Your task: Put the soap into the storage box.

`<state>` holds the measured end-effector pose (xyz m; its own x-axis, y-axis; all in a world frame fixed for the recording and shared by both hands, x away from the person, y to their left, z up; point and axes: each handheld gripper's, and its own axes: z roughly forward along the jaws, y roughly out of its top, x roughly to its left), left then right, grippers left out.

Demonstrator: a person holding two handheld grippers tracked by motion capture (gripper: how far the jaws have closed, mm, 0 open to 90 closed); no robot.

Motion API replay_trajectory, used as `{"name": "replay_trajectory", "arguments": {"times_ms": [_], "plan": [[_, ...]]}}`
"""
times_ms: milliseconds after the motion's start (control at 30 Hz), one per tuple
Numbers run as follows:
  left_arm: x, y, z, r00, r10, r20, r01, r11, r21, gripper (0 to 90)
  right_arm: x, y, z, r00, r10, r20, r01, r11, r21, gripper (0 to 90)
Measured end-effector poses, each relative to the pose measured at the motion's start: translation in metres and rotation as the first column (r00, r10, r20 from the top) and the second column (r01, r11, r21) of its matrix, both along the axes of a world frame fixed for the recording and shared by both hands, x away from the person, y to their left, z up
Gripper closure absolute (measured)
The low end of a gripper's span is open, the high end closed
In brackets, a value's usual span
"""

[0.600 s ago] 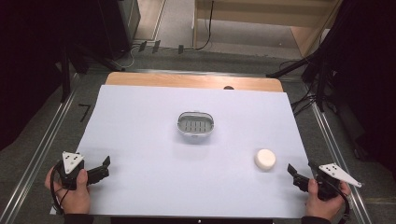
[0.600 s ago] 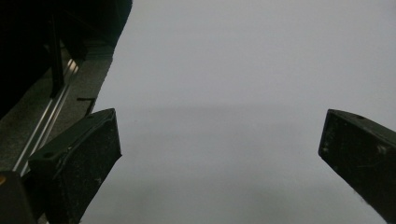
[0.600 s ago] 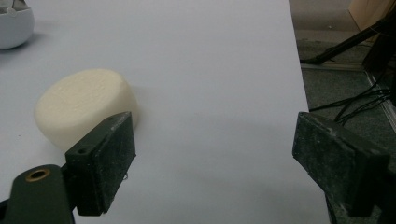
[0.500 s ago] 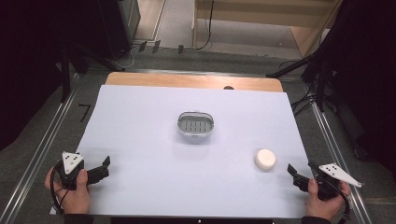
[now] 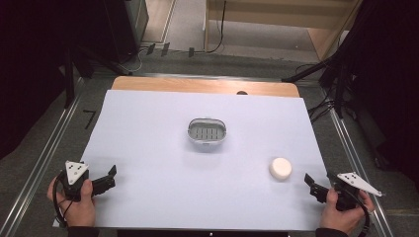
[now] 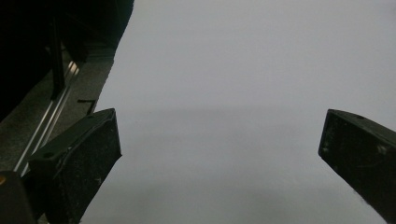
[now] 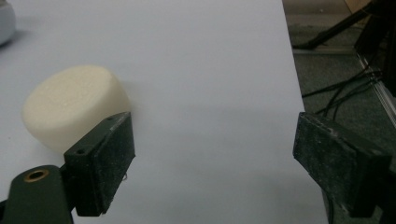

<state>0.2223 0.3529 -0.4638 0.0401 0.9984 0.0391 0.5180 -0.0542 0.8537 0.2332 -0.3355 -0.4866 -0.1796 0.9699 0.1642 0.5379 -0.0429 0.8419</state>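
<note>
Right tongs (image 5: 312, 186) low at the near right corner of the table (image 5: 148, 128), held in the person's right hand (image 5: 343, 213), which comes in from the bottom edge with fingers wrapped round the grip. Grey three-cornered plate on top, tilted toward the right. The jaws point left and slightly away from the person, toward the soap-like puck (image 5: 280, 168) — a cream, round, flat-topped piece lying on the white sheet just beyond the jaw tips, not touching them.

In the right gripper view the right tongs (image 7: 212, 158) stand open, jaws well apart, nothing between them but bare sheet. The puck (image 7: 70, 105) sits off to the left of the left jaw, partly behind it; whether it touches that jaw cannot be told from here.

Left tongs (image 5: 109, 177) at the near left corner, held in the left hand (image 5: 74, 205), the hand resting low at the sheet's edge, jaws pointing right and a little forward. In the left gripper view the left tongs (image 6: 219, 149) are open wide over plain white sheet — nothing between the jaws.

Metal dish (image 5: 207, 132), oval, with a slotted insert, stands mid-table, well apart from both tongs and from the puck.
</note>
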Motion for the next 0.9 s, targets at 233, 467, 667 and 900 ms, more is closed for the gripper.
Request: {"name": "replay_trajectory", "arguments": {"times_ms": [233, 467, 667, 900], "plan": [[0.000, 0.000, 0.000, 1.0000, -0.003, 0.003, 0.003, 1.0000, -0.002, 0.0, 0.006, 0.002, 0.001, 0.9951, 0.059, -0.080, -0.057, 0.998, 0.020, 1.4], [0.000, 0.000, 0.000, 1.0000, -0.001, 0.001, 0.001, 1.0000, 0.002, 0.0, 0.013, 0.004, 0.005, 0.9707, 0.136, -0.198, -0.143, 0.989, -0.024, 0.0], [0.000, 0.000, 0.000, 1.0000, -0.001, 0.004, 0.001, 1.0000, 0.005, 0.0, 0.021, 0.013, 0.010, 0.9413, 0.206, -0.267, -0.227, 0.973, -0.048, 0.0], [0.000, 0.000, 0.000, 1.0000, -0.002, 0.001, 0.002, 1.0000, 0.002, 0.0, 0.033, 0.023, 0.023, 0.9016, 0.256, -0.349, -0.305, 0.948, -0.094, 0.0]]}}
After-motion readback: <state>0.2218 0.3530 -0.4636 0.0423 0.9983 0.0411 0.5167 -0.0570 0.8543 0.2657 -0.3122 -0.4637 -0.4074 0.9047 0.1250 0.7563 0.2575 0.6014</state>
